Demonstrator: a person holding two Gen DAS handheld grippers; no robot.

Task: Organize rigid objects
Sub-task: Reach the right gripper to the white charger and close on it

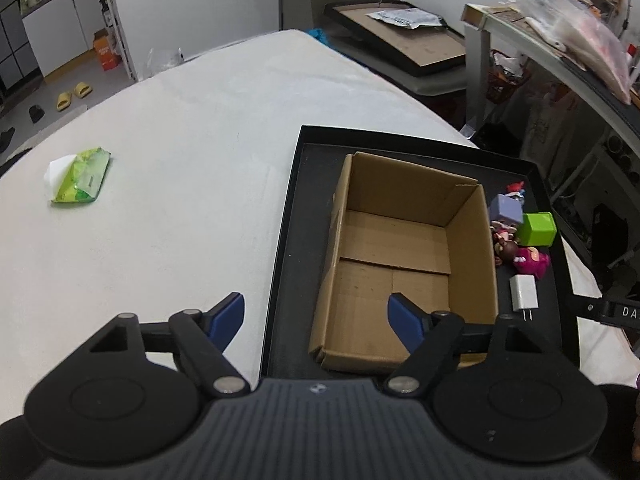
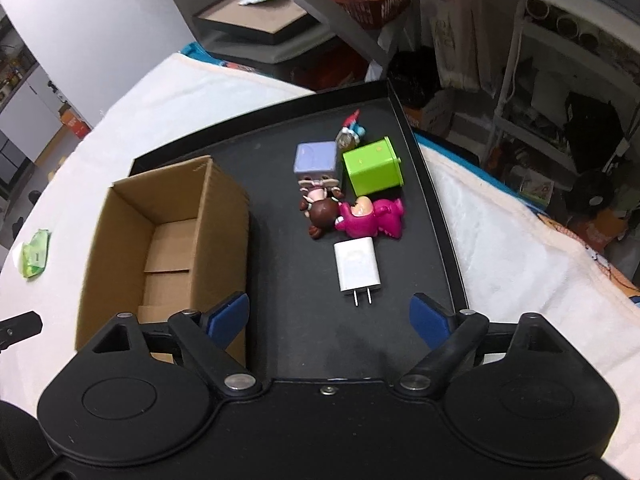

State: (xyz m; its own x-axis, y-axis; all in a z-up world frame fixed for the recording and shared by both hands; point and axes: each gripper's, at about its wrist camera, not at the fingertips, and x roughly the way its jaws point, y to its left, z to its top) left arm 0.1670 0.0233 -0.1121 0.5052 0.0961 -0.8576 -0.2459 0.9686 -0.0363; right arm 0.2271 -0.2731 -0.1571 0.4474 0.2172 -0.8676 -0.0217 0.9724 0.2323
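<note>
My right fingers (image 2: 330, 318) stand wide apart with nothing between them, hovering just short of the white charger (image 2: 357, 265), which lies flat on the black tray (image 2: 280, 184) with its two prongs pointing back at me; my left fingers (image 1: 316, 322) are likewise spread and empty, poised over the near edge of the cardboard box (image 1: 400, 240).

The charger looks to me a light, stiff block with smooth, probably slippery faces; I would pinch it across its two long flat sides, clear of the prongs; it should neither give nor crack. Beyond it lie the pink figure (image 2: 374, 218) and the brown-haired figure (image 2: 322, 214), touching each other; I judge them hard but knobbly and light, so the body is the safer hold, not a thin limb. Further off stand the green cube (image 2: 372, 168) and the lilac cube (image 2: 316, 158), just beside one another, rigid and easy to grip across flat faces; a small red-capped figure (image 2: 351, 130) sits behind them.

The box stands upright and open on the left of the tray, empty inside; every loose piece lies outside it on the tray's right. Off on the white-covered bench (image 1: 160, 160) lies a green tissue pack (image 1: 80, 176), well apart.
</note>
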